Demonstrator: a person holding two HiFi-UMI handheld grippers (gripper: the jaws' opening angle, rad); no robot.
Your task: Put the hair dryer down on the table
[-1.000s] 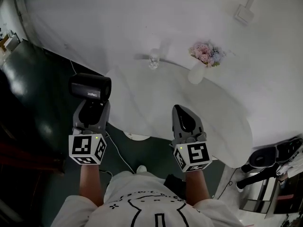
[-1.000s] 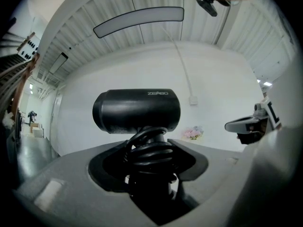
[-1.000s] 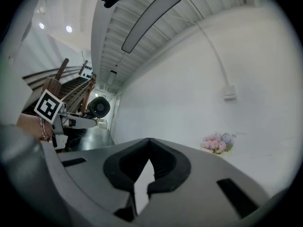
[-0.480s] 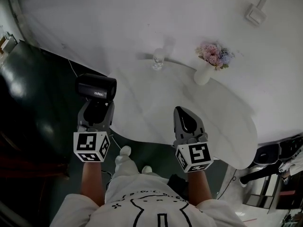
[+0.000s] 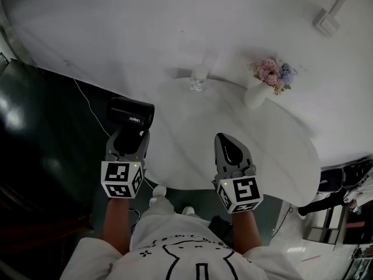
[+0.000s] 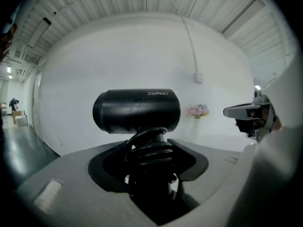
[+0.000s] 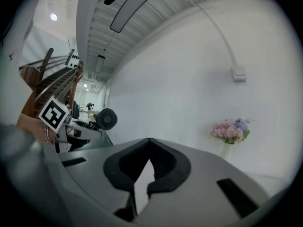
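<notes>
The black hair dryer (image 5: 133,112) stands barrel-up in my left gripper (image 5: 130,135), which is shut on its cord-wrapped handle (image 6: 150,156). In the head view it hangs just off the left edge of the white round table (image 5: 192,150), above the dark floor. In the left gripper view the dryer's barrel (image 6: 137,110) lies crosswise above the jaws. My right gripper (image 5: 227,139) hovers over the table's near edge, shut, with nothing between its jaws. In the right gripper view the jaws (image 7: 149,143) meet at the tips, and the dryer (image 7: 107,119) shows far left.
A white vase of pink and blue flowers (image 5: 269,77) stands at the table's far right, a clear glass (image 5: 199,77) at its far edge. A thin cable (image 5: 87,104) runs over the dark floor on the left. Black equipment (image 5: 344,179) sits to the right.
The left gripper with the hair dryer has moved right, closer to the table's left edge. The table, vase and glass have shifted right in the head view. The right gripper has barely moved.
</notes>
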